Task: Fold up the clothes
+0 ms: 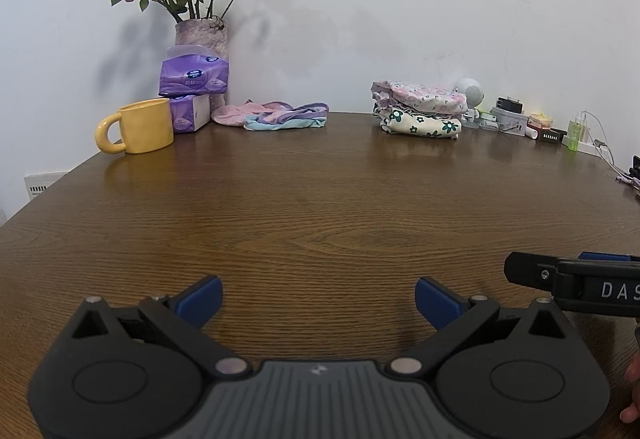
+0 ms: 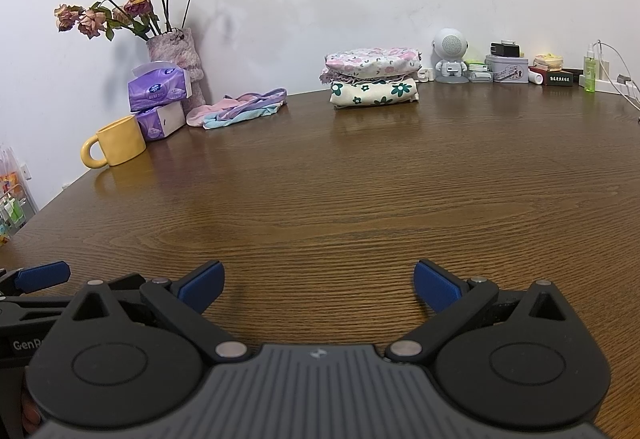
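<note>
A crumpled pile of pink, purple and light-blue clothes [image 1: 272, 115] [image 2: 240, 109] lies at the far left of the brown wooden table [image 1: 320, 207] [image 2: 340, 191]. Two folded floral garments [image 1: 420, 107] [image 2: 374, 77] are stacked at the far middle, pink-flowered on top of green-flowered. My left gripper [image 1: 318, 299] hovers over the near table edge, open, nothing between its blue pads. My right gripper [image 2: 318, 285] is beside it on the right, also open and empty. Both are far from the clothes.
A yellow mug [image 1: 138, 125] [image 2: 116, 147], purple tissue packs [image 1: 192, 77] [image 2: 160, 85] and a vase of dried roses [image 1: 204, 35] [image 2: 176, 51] stand at the far left. A small white robot figure [image 2: 450, 55], tins, bottles and cables [image 2: 616, 79] line the far right.
</note>
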`<action>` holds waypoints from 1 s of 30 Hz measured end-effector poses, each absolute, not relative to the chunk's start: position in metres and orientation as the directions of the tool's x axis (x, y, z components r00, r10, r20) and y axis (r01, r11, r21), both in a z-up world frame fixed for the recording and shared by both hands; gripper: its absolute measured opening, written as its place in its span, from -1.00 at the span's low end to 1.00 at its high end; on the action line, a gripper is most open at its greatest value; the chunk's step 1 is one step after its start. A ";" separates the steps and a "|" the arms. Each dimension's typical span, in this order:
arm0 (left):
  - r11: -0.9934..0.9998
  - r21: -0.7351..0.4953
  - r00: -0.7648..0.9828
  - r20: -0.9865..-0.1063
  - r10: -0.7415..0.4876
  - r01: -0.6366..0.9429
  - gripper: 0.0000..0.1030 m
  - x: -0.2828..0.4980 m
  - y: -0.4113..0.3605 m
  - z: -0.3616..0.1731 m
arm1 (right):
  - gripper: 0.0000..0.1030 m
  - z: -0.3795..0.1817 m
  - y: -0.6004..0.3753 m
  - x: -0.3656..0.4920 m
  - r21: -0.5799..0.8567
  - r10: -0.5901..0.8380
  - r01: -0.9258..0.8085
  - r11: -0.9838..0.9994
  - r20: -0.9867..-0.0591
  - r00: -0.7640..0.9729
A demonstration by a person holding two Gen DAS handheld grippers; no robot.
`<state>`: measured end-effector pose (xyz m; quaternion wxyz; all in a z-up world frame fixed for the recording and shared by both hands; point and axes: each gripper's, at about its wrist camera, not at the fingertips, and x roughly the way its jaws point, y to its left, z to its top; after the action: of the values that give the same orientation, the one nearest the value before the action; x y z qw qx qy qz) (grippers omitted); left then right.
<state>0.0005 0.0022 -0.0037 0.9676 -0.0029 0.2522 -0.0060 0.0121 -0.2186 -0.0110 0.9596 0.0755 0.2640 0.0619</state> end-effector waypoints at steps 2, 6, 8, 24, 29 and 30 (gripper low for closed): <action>1.000 -0.008 0.873 -0.488 -0.013 0.010 0.99 0.001 0.002 -0.003 | 0.99 -0.011 -0.219 0.012 0.178 0.159 -0.079 0.981 -0.497 0.853; 1.000 -0.008 0.872 -0.489 -0.012 0.009 0.99 0.001 0.002 -0.003 | 0.99 -0.011 -0.219 0.012 0.179 0.159 -0.079 0.981 -0.496 0.854; 1.000 -0.008 0.873 -0.488 -0.013 0.010 0.99 0.001 0.002 -0.003 | 0.99 -0.011 -0.219 0.012 0.179 0.160 -0.079 0.981 -0.495 0.854; 1.000 -0.010 0.873 -0.487 -0.015 0.012 0.99 0.000 0.002 -0.002 | 0.99 -0.011 -0.218 0.012 0.179 0.159 -0.079 0.981 -0.495 0.854; 1.000 -0.009 0.872 -0.489 -0.015 0.012 0.99 0.001 0.002 -0.002 | 0.99 -0.010 -0.218 0.011 0.179 0.158 -0.078 0.981 -0.496 0.854; 1.000 -0.009 0.872 -0.490 -0.015 0.012 0.99 0.001 0.002 -0.001 | 0.99 -0.010 -0.218 0.011 0.179 0.158 -0.077 0.981 -0.496 0.854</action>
<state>0.0008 0.0019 -0.0013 0.9674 -0.0029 0.2531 -0.0069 0.0114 -0.2175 -0.0104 0.9598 0.0763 0.2631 0.0612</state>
